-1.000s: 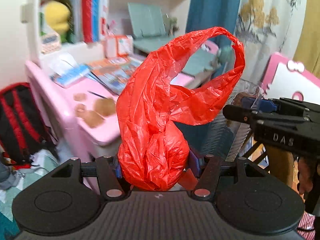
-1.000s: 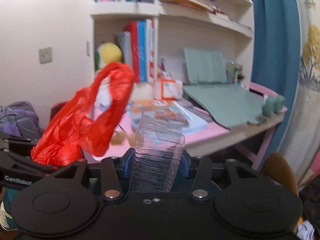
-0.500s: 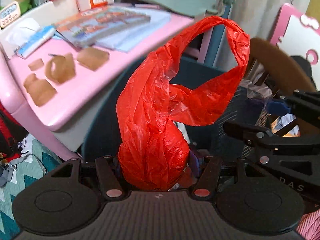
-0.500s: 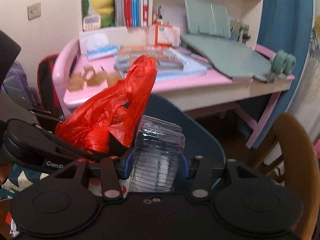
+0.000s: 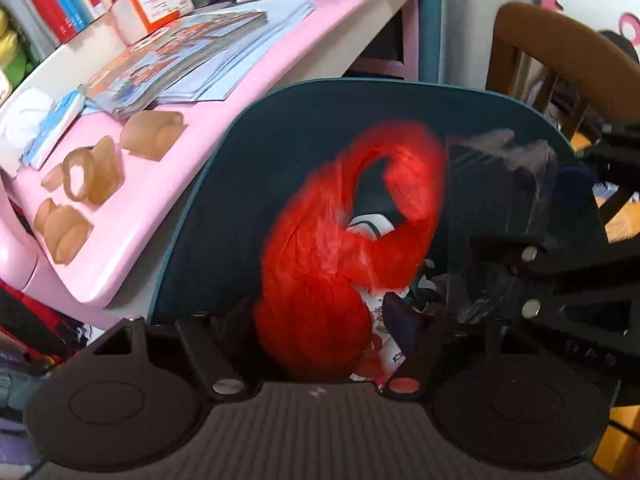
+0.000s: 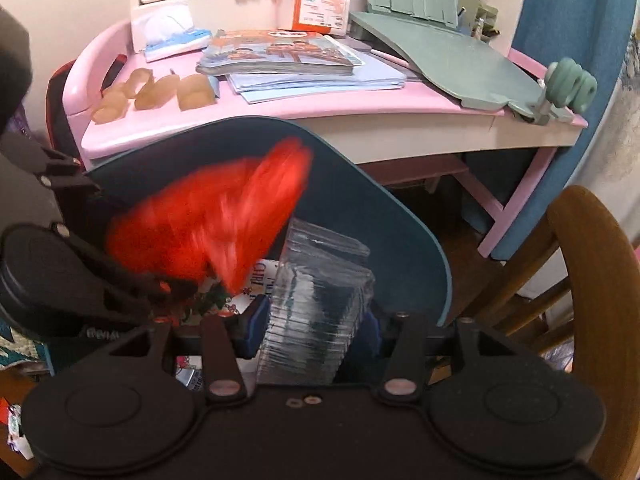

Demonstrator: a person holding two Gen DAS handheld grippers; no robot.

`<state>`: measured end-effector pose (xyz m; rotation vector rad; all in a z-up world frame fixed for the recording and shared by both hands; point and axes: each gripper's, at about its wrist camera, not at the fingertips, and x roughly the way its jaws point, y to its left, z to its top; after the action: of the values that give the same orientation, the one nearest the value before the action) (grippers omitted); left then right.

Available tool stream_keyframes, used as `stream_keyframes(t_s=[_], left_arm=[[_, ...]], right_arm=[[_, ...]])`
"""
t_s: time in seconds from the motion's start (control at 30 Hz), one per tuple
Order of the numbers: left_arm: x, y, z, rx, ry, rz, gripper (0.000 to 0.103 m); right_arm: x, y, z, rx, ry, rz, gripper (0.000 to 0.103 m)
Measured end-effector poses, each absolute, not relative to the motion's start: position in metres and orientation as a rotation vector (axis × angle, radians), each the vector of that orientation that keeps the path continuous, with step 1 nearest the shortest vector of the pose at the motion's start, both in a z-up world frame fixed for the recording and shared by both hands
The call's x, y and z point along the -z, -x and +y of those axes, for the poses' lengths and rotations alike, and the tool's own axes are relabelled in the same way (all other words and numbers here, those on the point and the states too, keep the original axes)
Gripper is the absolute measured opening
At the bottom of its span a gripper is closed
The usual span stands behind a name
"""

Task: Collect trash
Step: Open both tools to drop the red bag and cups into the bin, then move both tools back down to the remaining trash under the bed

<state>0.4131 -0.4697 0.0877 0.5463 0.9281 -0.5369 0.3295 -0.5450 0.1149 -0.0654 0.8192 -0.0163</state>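
A crumpled red plastic bag (image 5: 340,264) is blurred with motion between the spread fingers of my left gripper (image 5: 316,324), over the open dark teal trash bin (image 5: 208,200). It also shows in the right wrist view (image 6: 208,220), over the bin (image 6: 392,216). My right gripper (image 6: 316,328) is shut on a clear ribbed plastic container (image 6: 316,308) and holds it above the bin's mouth. Printed paper scraps (image 5: 384,332) lie inside the bin.
A pink desk (image 6: 280,112) stands behind the bin with books (image 6: 276,52), brown tape scraps (image 6: 156,92), an orange box (image 6: 312,8) and a green stand (image 6: 440,48). A wooden chair (image 6: 592,280) is at the right.
Both grippers have tilted down over the bin. My left jaws have spread apart and the red bag now blurs as it slips down between them. The right gripper still holds the container.
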Motion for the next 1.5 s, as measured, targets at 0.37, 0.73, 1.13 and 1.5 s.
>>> stream_keyframes(t_s=[0.37, 0.73, 1.13, 1.5], left_arm=[[-0.111, -0.408, -0.453, 0.549, -0.461, 0.873, 0.079], [-0.165, -0.366, -0.391, 0.529, -0.32, 0.791, 0.079], [-0.209, -0.295, -0.279, 0.44, -0.252, 0.699, 0.079], [-0.202, -0.236, -0.121, 0.269, -0.124, 0.708, 0.079]], right_arm=[[-0.142, -0.314, -0.554, 0.029, 0.026, 0.751, 0.05], [-0.191, -0.266, -0.518, -0.053, 0.065, 0.653, 0.05], [-0.229, -0.217, -0.43, -0.205, 0.119, 0.561, 0.05], [-0.218, -0.196, -0.295, -0.468, 0.182, 0.555, 0.051]])
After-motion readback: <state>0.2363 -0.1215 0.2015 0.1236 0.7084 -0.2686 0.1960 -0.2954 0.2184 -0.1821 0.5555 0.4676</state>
